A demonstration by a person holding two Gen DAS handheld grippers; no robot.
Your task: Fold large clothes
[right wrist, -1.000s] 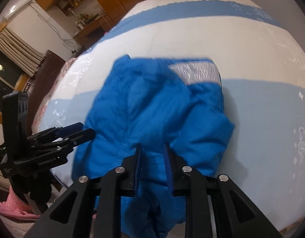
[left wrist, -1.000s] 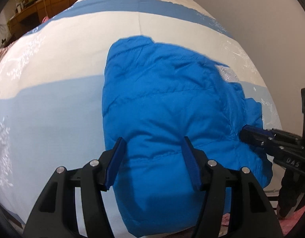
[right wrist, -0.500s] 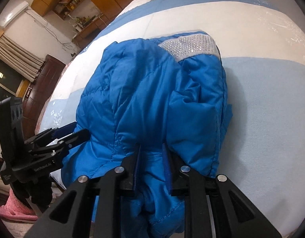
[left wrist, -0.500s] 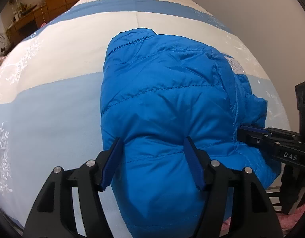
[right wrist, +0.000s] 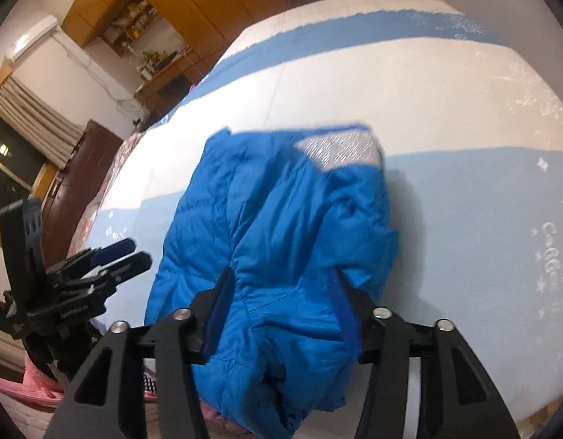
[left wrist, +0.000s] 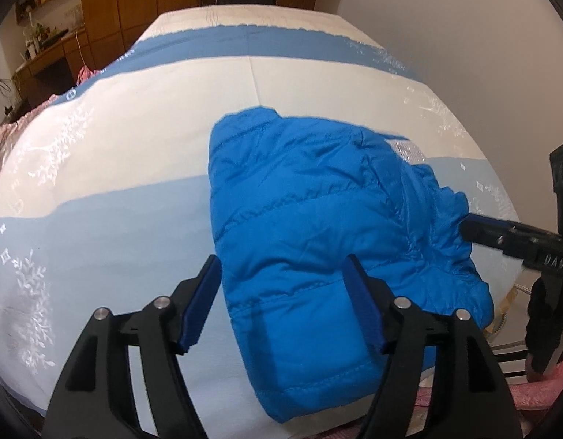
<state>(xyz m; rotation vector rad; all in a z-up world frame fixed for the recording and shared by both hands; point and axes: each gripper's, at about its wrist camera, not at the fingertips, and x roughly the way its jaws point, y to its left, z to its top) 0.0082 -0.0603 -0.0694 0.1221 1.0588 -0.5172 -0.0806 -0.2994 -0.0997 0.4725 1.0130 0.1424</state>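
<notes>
Both tongs have lifted back off the bright blue quilted puffer jacket [left wrist: 318,226], and the right gripper [right wrist: 281,309], clamped on a fold a moment ago, has just opened and let go; the left gripper [left wrist: 281,303] has widened too, holding nothing. The jacket lies folded and rumpled on the blue-and-white striped bedspread [left wrist: 135,139], at twelve o'clock from each pair, its silver sparkly band [right wrist: 340,152] uppermost.

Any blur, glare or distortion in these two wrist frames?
Left wrist: heavy fisheye bulge on the bed, jacket edge slightly smeared. Right wrist: motion blur on the jacket's silver patch; dark vignette in the corners. No strong glare in either view.
</notes>
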